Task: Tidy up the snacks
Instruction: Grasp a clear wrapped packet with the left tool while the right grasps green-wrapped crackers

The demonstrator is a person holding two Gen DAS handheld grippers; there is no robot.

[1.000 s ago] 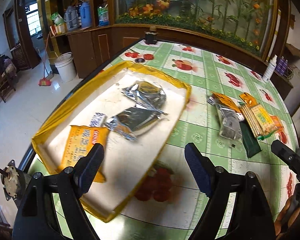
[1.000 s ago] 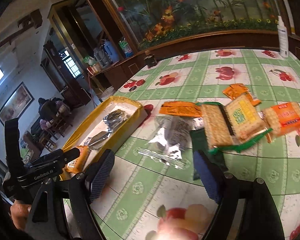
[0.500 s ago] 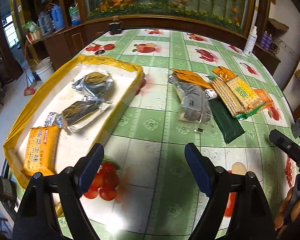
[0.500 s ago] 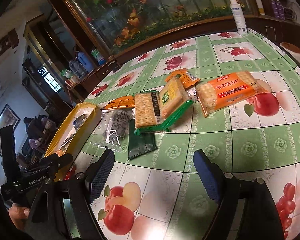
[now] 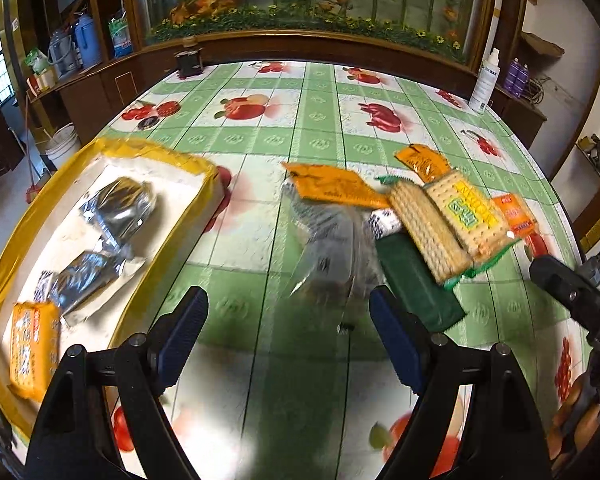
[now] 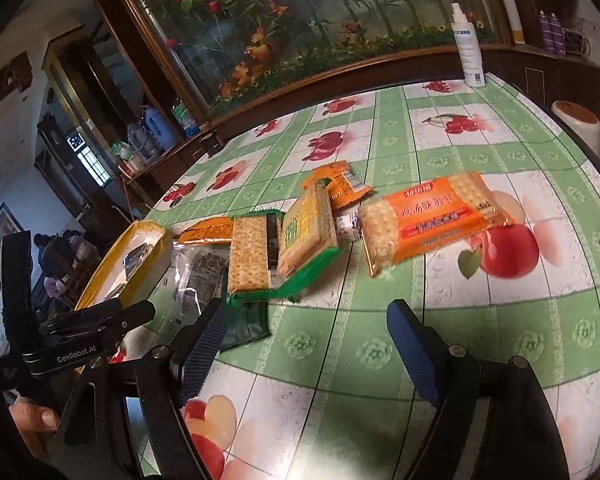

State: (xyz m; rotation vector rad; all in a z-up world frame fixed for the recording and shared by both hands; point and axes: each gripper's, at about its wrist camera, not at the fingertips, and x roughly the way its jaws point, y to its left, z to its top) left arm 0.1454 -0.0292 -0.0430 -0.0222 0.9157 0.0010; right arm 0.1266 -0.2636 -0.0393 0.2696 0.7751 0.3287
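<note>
The desk wore a green-and-white checked cloth with red fruit prints. The tray had a yellow rim and white floor, holding two silver packs and an orange one. Out on the cloth lay an orange cracker pack, a green-edged pack and a dark green packet. The hand-held gripper had blue pads on black.

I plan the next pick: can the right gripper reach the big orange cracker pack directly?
Probably yes: the right gripper is open, and the orange cracker pack lies uncovered ahead of it with only bare tablecloth between.
</note>
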